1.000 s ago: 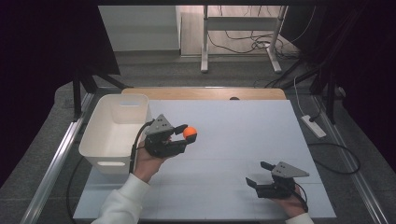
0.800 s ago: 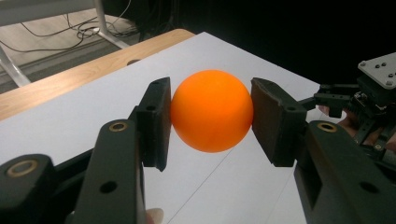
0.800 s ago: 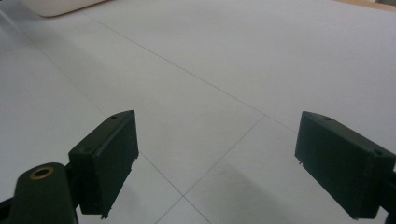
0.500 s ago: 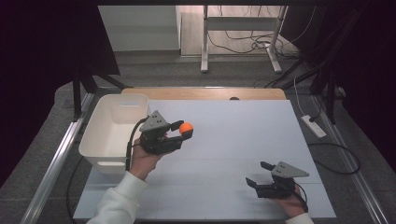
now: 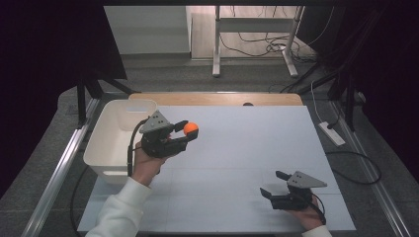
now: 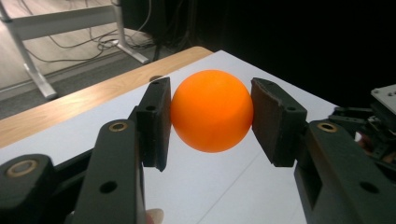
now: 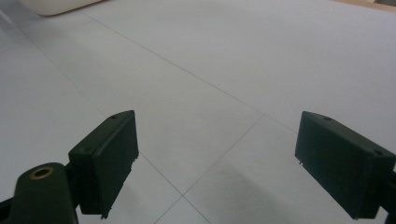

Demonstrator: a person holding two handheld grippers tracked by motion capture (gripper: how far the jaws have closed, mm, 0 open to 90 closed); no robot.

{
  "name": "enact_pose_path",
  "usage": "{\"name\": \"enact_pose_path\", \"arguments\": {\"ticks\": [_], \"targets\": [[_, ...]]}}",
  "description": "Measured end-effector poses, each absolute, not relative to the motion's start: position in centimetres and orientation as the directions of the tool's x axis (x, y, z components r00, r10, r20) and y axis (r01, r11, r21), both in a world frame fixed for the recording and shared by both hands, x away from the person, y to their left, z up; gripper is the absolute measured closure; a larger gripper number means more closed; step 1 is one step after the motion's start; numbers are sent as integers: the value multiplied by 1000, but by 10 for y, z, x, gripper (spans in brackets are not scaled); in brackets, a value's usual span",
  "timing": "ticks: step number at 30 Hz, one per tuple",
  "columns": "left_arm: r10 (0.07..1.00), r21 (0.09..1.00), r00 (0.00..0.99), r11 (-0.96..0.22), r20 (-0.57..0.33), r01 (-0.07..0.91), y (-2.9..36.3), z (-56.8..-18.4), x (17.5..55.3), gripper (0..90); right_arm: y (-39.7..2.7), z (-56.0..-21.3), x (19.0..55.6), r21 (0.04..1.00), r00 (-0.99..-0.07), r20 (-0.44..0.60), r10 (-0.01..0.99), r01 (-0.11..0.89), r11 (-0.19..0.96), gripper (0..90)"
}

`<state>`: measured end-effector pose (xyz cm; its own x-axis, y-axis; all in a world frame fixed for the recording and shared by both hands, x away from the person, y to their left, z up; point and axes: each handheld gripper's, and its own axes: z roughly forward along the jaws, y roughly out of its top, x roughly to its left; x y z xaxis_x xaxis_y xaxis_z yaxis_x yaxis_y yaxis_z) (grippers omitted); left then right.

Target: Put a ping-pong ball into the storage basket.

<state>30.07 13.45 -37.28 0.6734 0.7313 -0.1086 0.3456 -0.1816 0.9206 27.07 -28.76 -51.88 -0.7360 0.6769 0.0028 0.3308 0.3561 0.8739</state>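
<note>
An orange ball point(image 5: 190, 129) point(image 6: 211, 110) is clamped between the jaws of my left gripper point(image 5: 186, 132) point(image 6: 210, 116), which is shut on it and held above the table just right of a white bin point(image 5: 109, 143). The ball hangs over the white table top, outside the bin. My right gripper point(image 5: 273, 184) point(image 7: 217, 163) rests low near the table's front right, open, with bare table between its two black fingers point(image 7: 106, 158).
The white bin stands at the table's left edge. A wooden strip point(image 5: 217, 98) runs along the far edge. Beyond it are a desk frame point(image 5: 254, 39) and cables on the floor. A power strip point(image 5: 332, 133) lies off the right side.
My left gripper has carried the orange ball a little left and away from me, toward the bin. The right gripper has stayed where it was.
</note>
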Motion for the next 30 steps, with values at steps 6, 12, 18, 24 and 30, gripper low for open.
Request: {"name": "enact_pose_path", "arguments": {"ticks": [6, 12, 18, 24, 30], "targets": [[753, 920, 647, -159, -121, 357, 144, -370, 305, 506, -288, -519, 271, 873, -735, 4, 678, 333, 355, 130], [773, 917, 624, -161, -112, 365, 151, -371, 307, 506, -288, -519, 271, 874, -735, 4, 678, 332, 355, 130], [783, 918, 609, -140, -126, 371, 159, -370, 309, 506, -288, -519, 271, 874, -735, 5, 678, 332, 354, 130], [800, 920, 587, -127, -126, 370, 169, -368, 311, 507, -287, -518, 270, 877, -737, 10, 676, 331, 348, 130], [814, 922, 569, -122, -120, 369, 175, -365, 312, 506, -287, -518, 270, 877, -736, 10, 677, 332, 347, 130]]}}
